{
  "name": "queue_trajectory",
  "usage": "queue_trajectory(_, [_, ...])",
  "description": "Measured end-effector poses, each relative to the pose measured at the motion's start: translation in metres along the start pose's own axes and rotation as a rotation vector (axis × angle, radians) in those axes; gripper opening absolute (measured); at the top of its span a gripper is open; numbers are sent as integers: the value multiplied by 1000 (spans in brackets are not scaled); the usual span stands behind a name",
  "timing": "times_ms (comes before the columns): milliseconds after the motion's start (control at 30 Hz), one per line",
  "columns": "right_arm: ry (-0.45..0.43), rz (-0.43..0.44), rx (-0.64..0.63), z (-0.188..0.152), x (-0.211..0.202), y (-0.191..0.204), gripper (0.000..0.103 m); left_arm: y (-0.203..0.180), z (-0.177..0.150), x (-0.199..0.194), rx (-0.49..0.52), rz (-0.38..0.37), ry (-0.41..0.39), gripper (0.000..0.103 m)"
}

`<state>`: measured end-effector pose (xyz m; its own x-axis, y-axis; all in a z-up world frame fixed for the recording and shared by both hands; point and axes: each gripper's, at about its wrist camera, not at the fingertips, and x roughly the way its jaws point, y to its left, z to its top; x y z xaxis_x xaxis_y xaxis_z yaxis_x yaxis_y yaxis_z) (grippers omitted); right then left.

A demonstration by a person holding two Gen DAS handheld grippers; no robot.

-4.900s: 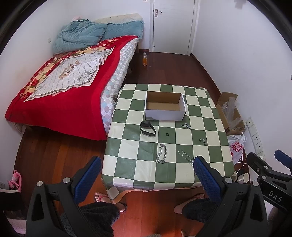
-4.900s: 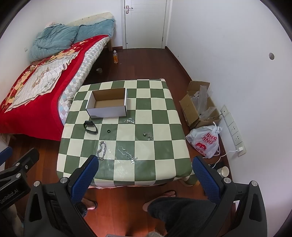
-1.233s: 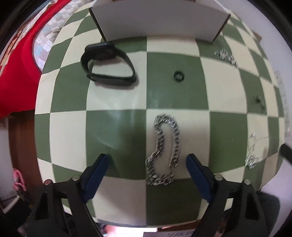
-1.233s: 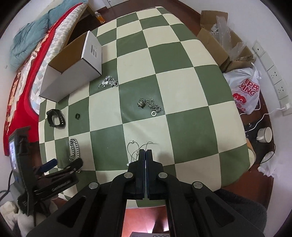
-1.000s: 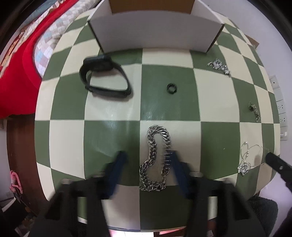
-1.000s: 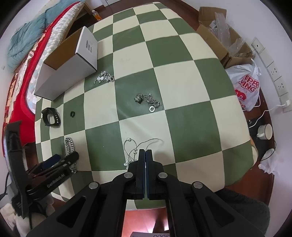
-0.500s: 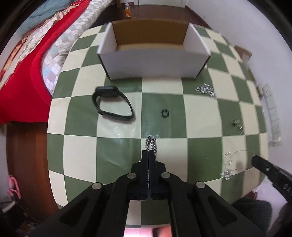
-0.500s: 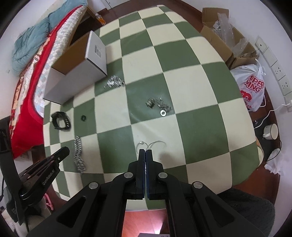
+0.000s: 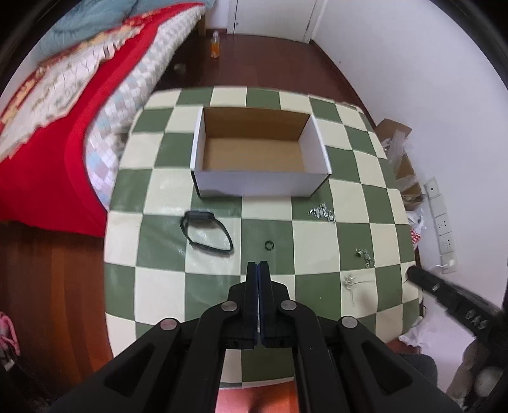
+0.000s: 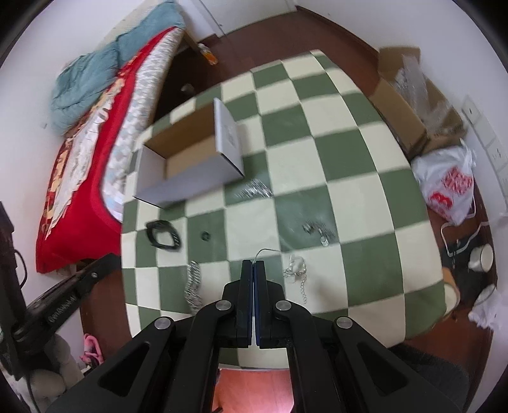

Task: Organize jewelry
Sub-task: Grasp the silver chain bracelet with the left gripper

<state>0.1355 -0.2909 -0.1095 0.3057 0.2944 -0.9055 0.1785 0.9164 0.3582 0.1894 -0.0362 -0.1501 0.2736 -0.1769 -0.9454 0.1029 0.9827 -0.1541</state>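
Both the left gripper (image 9: 258, 263) and right gripper (image 10: 253, 262) have fingers pressed together.

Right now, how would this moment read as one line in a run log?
left tool: shut, chain on table | right tool: shut on necklace | box: empty

White plaster walls (image 9: 397, 57); dark red-brown wooden floor (image 9: 279, 60). Bed with red patterned quilt (image 9: 41, 133) left of green-and-cream checked counter (image 9: 158, 286). White panelled door (image 9: 270, 16) at far end.
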Motion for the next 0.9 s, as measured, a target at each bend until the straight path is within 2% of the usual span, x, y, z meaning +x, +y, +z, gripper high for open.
queue_trajectory(167, [-18,-17,-43,9,-6,15,0,25,-22,67,-123,-70,246,4])
queue_trajectory(233, [-14,-27,-45,9,-1,15,0,30,-32,94,-157,-67,324,12])
queue_trajectory(267, [-7,-32,-44,9,2,15,0,32,-35,101,-167,-68,336,25])
queue_trajectory(300, [1,-36,-40,8,7,14,0,31,-38,108,-174,-61,342,43])
queue_trajectory(367, [16,-45,-35,5,16,12,0,28,-41,115,-176,-60,344,55])
queue_trajectory(467, [38,-58,-23,-1,28,9,0,17,-44,120,-145,-16,328,55])
queue_trajectory(533, [54,-63,-13,-5,36,6,0,7,-44,121,-93,53,305,49])
queue_trajectory(600, [65,-66,-4,-7,41,5,0,-2,-45,123,-33,131,261,8])
queue_trajectory(767, [70,-75,3,-12,46,2,0,-9,-55,120,9,135,207,8])
queue_trajectory(900, [59,-75,9,-12,41,-2,0,-3,-58,99,-14,87,161,7])
